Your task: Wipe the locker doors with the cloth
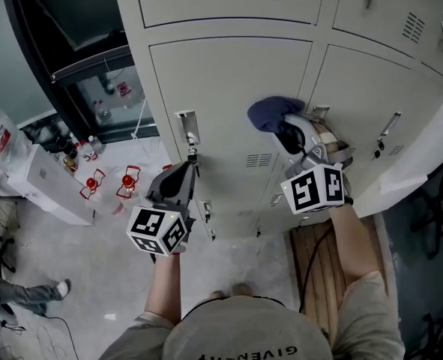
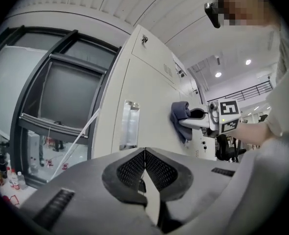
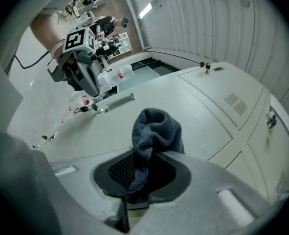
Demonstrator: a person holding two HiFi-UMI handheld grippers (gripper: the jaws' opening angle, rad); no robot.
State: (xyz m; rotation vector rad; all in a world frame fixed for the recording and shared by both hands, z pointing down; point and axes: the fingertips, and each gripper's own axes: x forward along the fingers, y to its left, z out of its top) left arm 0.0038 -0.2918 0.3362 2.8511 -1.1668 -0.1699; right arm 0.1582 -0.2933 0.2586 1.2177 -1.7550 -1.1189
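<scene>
The cloth (image 1: 272,113), dark blue and bunched, looks pressed to the middle locker door (image 1: 228,81), high up near its right edge. From the left: my left gripper (image 1: 190,157) has its jaws closed together on nothing, its tip just beside the recessed door handle (image 1: 186,128); my right gripper (image 1: 287,132) is clamped on the cloth, with a wad standing out past the jaws onto the panel. To wipe well, I judge I should keep that wad flat on the metal; sweep in overlapping passes across toward the handle; hold the hard jaw tips off the paint; and keep the idle left gripper out of the path. The doors are smooth pale grey painted steel with vent slots (image 1: 259,160). In the room, a dark glazed window (image 1: 86,36) stands at the left; red-topped bottles (image 1: 129,181) sit on the pale floor; wooden slats (image 1: 322,265) lie at the lockers' foot on the right.
</scene>
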